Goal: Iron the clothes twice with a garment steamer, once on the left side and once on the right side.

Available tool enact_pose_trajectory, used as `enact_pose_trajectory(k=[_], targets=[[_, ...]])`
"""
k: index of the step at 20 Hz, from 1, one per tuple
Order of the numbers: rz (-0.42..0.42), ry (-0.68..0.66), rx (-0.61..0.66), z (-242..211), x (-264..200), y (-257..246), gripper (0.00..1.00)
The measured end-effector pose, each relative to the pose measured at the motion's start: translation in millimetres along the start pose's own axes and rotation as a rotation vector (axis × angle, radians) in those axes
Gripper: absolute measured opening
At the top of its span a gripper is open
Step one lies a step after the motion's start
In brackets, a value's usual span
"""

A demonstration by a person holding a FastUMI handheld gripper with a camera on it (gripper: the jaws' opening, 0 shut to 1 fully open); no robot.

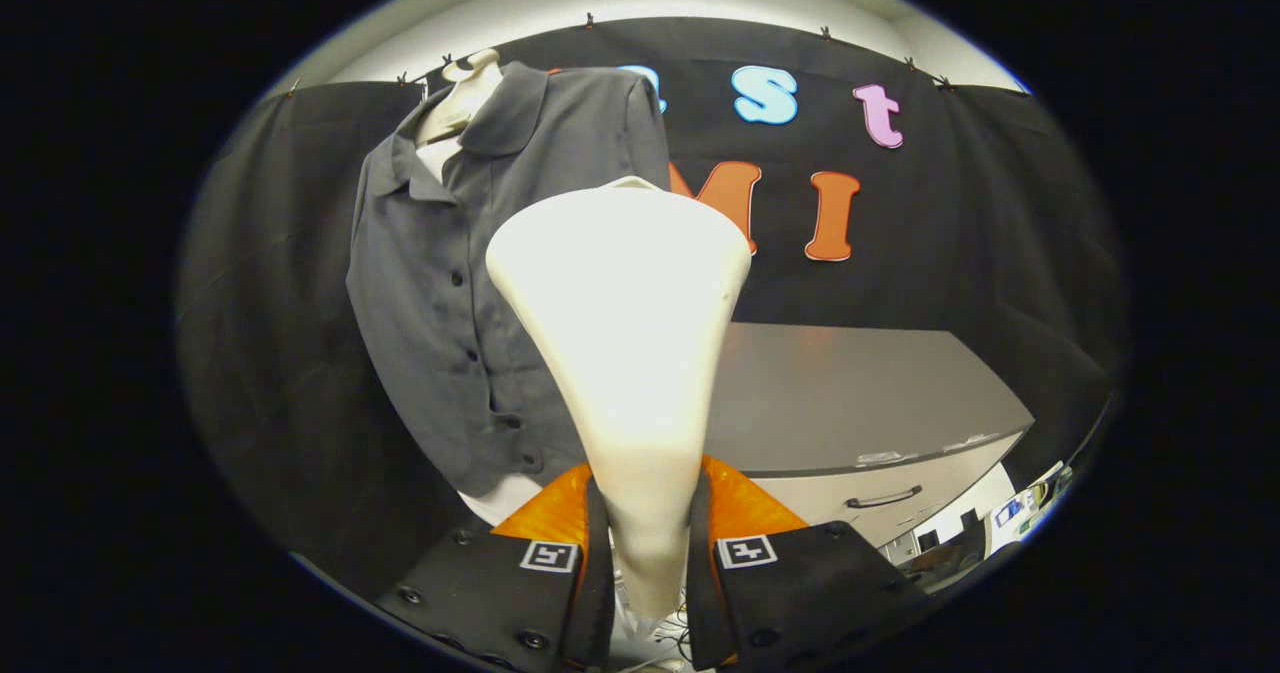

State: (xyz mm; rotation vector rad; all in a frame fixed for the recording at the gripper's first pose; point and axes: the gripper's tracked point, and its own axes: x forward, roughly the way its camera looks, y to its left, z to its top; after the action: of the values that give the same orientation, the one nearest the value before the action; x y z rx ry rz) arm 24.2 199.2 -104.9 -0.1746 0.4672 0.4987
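Cream-white plastic is rising straight up between your fingers: you are holding the garment steamer [625, 353] by its narrow neck, with the hand-held gripper [648, 553] clamped on it, both orange-backed fingers [560, 513] pressing against its sides. Its wide head is flaring out above them and facing away from you. Beyond it and to its left, a dark grey buttoned shirt [450, 283] is hanging on a pale mannequin [462, 93], its collar lying open and its button row running down just beside the steamer's head; whether the head is touching the cloth, you cannot tell. To the right of the steamer, a grey bench [850, 393] with a drawer handle [882, 499] is standing against the black cloth wall [960, 233].
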Motion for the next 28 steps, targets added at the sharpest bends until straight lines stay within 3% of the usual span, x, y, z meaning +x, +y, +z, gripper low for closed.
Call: enact_pose_trajectory(k=[9,15,28], targets=[[-0.061,-0.184,0.037,75,-47,-38,0.37],[-0.103,-0.186,0.061,73,-50,-51,0.37],[-0.113,-0.177,0.069,71,-48,-51,0.37]])
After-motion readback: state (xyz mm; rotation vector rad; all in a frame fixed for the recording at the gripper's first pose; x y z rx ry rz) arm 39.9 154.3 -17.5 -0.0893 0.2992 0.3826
